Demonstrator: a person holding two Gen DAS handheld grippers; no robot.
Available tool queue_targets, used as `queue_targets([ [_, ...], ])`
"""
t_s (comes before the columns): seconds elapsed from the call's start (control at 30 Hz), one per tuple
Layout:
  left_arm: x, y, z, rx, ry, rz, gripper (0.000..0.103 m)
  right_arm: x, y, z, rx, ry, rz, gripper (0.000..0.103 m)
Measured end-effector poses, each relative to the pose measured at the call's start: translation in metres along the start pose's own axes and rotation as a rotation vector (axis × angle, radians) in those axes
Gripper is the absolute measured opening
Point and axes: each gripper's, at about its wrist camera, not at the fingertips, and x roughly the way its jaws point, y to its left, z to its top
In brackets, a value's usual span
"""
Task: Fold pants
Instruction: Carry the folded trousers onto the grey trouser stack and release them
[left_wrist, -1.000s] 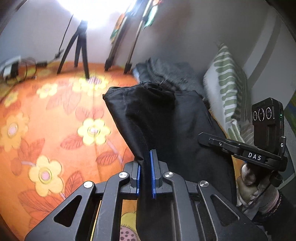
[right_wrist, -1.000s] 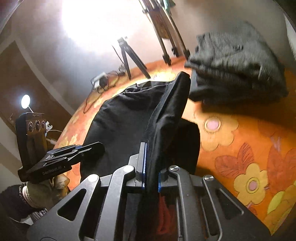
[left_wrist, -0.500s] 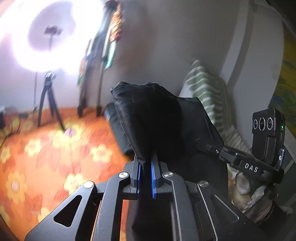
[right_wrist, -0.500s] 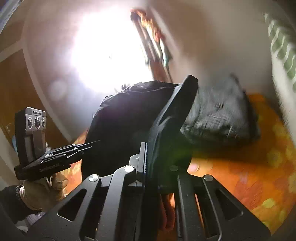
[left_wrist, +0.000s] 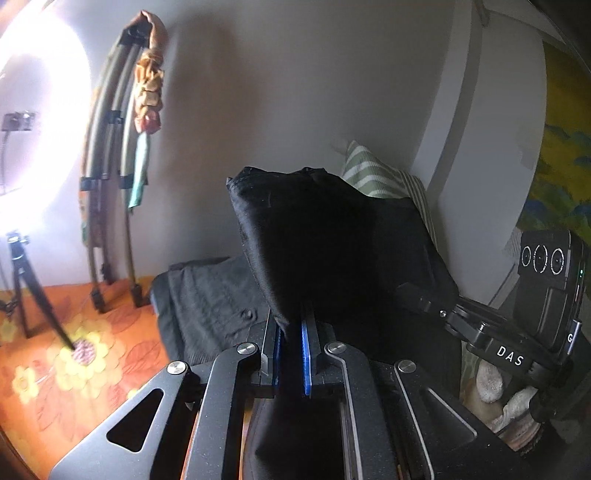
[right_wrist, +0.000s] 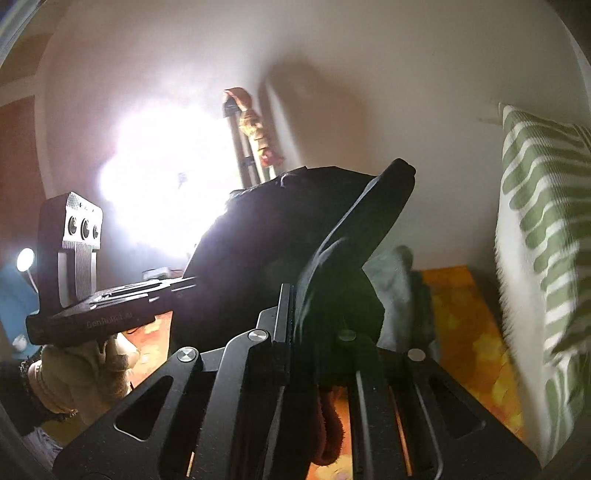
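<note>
The black pants (left_wrist: 325, 236) hang in the air between both grippers, lifted clear of the orange flowered bed cover (left_wrist: 74, 354). My left gripper (left_wrist: 291, 328) is shut on one edge of the pants. My right gripper (right_wrist: 314, 306) is shut on another edge of the pants (right_wrist: 280, 229), which drape over its fingers and hide the fingertips. The right gripper also shows in the left wrist view (left_wrist: 424, 299), at the right, and the left gripper shows in the right wrist view (right_wrist: 177, 284), at the left.
A folded grey garment (left_wrist: 210, 295) lies on the bed by the wall. A green striped pillow (right_wrist: 543, 229) leans at the right. A ring light on a tripod (left_wrist: 22, 280) and folded stands (left_wrist: 110, 184) are against the wall at the left.
Both grippers have risen and tilted up with the pants. The views now face the wall instead of the bed cover, and the pants are off the bed.
</note>
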Motion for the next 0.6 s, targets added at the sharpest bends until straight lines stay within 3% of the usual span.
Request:
queue_targets([
  [0.27, 0.065, 0.039, 0.014, -0.056, -0.003, 0.042, 0.007, 0.073, -0.044, 0.031, -0.016, 0.075, -0.001, 0.009],
  [0.6, 0.134, 0.101, -0.014, -0.138, 0.091, 0.155, 0.007, 0.198, -0.089, 0.0, -0.005, 0.243, -0.008, 0.009],
])
